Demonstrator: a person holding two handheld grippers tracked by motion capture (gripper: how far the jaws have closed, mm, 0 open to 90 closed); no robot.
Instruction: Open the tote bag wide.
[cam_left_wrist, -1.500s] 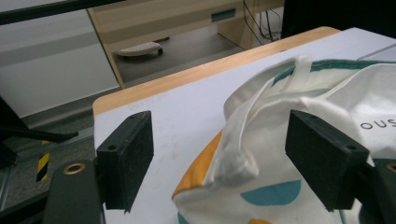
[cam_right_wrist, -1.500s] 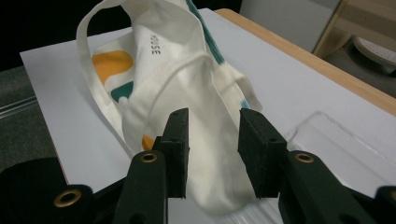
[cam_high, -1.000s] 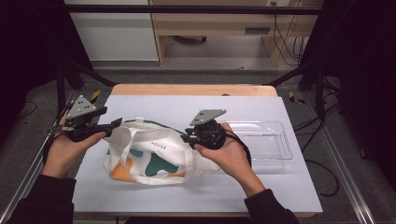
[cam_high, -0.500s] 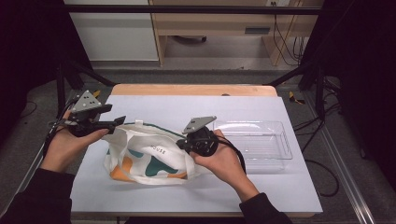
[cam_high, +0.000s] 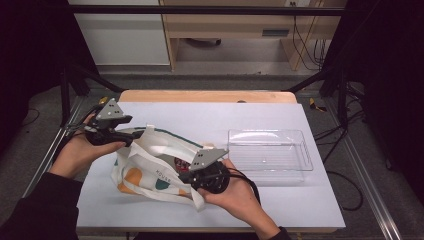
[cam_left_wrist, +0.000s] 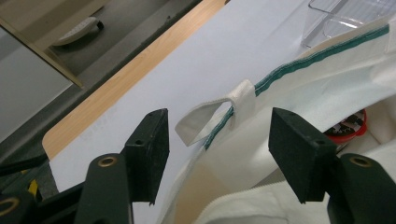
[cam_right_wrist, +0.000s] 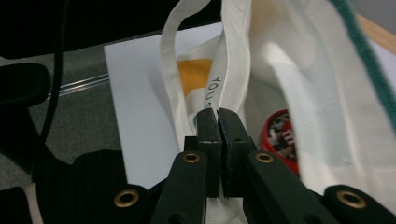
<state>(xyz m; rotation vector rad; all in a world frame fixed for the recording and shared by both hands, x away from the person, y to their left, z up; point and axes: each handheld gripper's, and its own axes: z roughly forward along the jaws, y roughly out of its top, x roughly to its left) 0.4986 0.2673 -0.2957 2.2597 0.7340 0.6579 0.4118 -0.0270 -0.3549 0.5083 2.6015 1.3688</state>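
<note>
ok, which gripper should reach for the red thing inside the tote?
Left, probably. The left gripper is open at the tote bag rim, red item ahead; the right gripper is shut on the rim.

clear plastic tray on the white table, right of centre

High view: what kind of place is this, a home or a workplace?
Probably a lab or workshop set up for recording. A white-covered table stands in a dark metal frame, cables trail on the floor, and a person works a tote bag with handheld grippers.
</note>
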